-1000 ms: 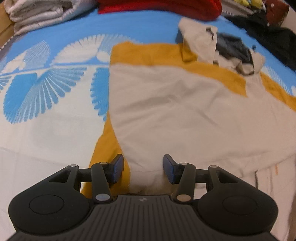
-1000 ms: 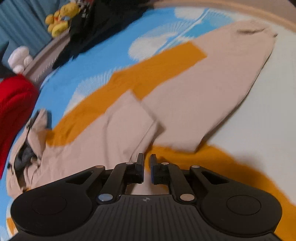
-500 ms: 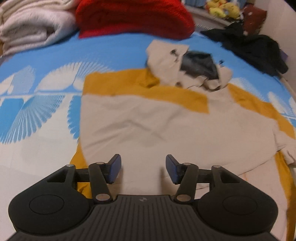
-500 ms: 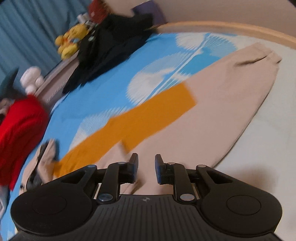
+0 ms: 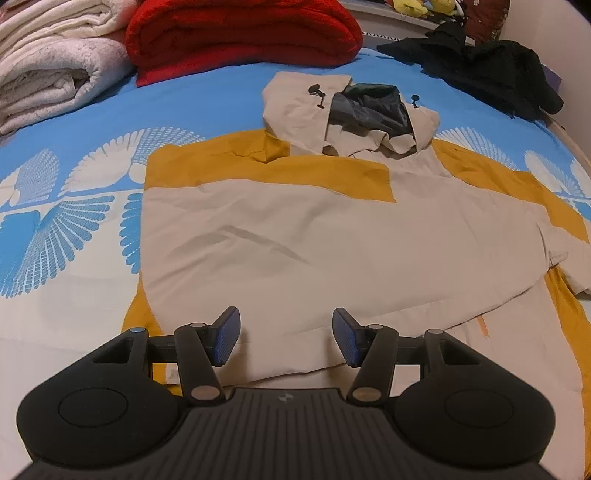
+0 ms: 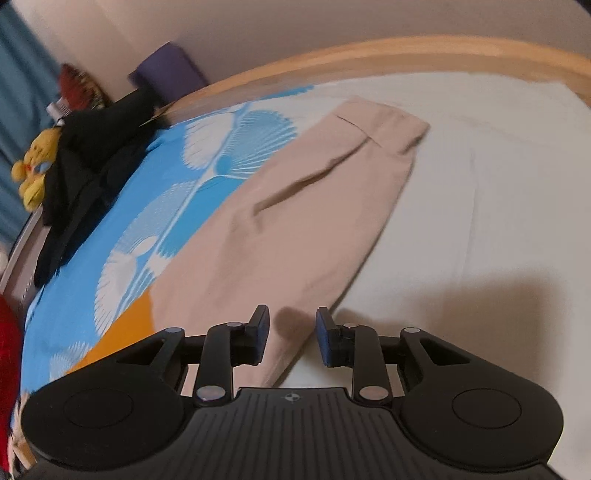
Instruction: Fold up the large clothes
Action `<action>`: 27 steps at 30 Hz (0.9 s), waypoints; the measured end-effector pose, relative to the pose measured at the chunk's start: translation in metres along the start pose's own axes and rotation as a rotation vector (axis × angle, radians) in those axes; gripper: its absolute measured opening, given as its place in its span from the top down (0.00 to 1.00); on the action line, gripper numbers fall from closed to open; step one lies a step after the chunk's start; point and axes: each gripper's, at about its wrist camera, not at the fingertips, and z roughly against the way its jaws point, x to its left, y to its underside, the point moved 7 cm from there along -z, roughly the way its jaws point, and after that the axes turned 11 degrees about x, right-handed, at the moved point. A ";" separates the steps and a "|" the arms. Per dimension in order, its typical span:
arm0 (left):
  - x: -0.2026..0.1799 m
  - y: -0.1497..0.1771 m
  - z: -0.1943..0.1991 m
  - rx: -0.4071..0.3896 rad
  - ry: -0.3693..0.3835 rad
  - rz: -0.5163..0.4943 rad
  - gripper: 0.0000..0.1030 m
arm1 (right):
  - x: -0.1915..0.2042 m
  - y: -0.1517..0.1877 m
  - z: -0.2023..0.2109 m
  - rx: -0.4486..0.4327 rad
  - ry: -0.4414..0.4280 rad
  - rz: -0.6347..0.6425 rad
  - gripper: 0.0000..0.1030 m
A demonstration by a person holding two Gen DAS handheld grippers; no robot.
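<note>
Here, smooth beige-and-mustard hooded jacket on patterned bedsheet.

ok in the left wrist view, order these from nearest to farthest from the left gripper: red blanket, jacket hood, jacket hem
From the left gripper:
1. jacket hem, right under the open jaws.
2. jacket hood, straight ahead, mid-bed.
3. red blanket, far end, ahead and left.
</note>
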 end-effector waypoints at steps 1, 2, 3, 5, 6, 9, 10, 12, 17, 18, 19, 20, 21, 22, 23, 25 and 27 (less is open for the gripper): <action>-0.002 0.000 0.000 0.000 0.001 -0.003 0.41 | -0.005 -0.002 -0.005 0.005 -0.006 -0.018 0.71; -0.003 0.000 0.000 -0.001 0.002 -0.007 0.41 | -0.011 -0.004 -0.010 0.011 -0.008 -0.040 0.71; -0.004 0.000 0.001 -0.001 0.003 -0.011 0.41 | -0.017 -0.006 -0.014 0.011 -0.010 -0.060 0.71; -0.004 -0.001 0.000 -0.002 0.003 -0.017 0.41 | -0.018 -0.007 -0.015 -0.010 -0.029 -0.071 0.71; -0.003 0.000 0.000 -0.001 0.002 -0.018 0.41 | -0.018 -0.009 -0.016 -0.017 -0.030 -0.068 0.71; 0.000 -0.001 -0.002 0.003 -0.006 -0.012 0.41 | -0.019 -0.013 -0.017 -0.029 -0.041 -0.091 0.71; 0.001 -0.001 -0.002 0.003 -0.006 -0.009 0.41 | -0.020 -0.014 -0.018 -0.033 -0.045 -0.100 0.71; 0.003 -0.001 -0.002 0.002 -0.007 -0.009 0.41 | -0.021 -0.016 -0.019 -0.044 -0.047 -0.105 0.71; 0.009 0.001 -0.001 0.004 -0.013 -0.006 0.41 | -0.019 -0.020 -0.017 -0.080 -0.016 -0.099 0.93; 0.011 0.001 -0.001 0.005 -0.014 -0.004 0.41 | -0.018 -0.020 -0.014 -0.099 -0.012 -0.097 0.96; 0.012 0.001 -0.001 0.005 -0.014 -0.002 0.41 | -0.013 -0.021 -0.009 -0.128 -0.005 -0.083 0.96; 0.014 0.000 0.001 0.003 -0.013 0.001 0.41 | -0.007 -0.023 -0.003 -0.160 0.008 -0.058 0.97; 0.016 0.000 0.002 0.000 -0.010 0.005 0.41 | 0.002 -0.024 0.004 -0.196 0.027 -0.023 0.97; 0.018 0.000 0.004 -0.003 -0.006 0.009 0.41 | 0.014 -0.024 0.012 -0.235 0.048 0.017 0.97; 0.020 0.000 0.007 -0.007 -0.001 0.015 0.41 | 0.029 -0.024 0.022 -0.277 0.069 0.053 0.98; 0.026 -0.001 0.012 -0.015 0.008 0.028 0.41 | 0.068 -0.021 0.044 -0.365 0.128 0.145 0.98; 0.034 -0.002 0.017 -0.021 0.015 0.040 0.41 | 0.111 -0.011 0.065 -0.437 0.122 0.234 0.98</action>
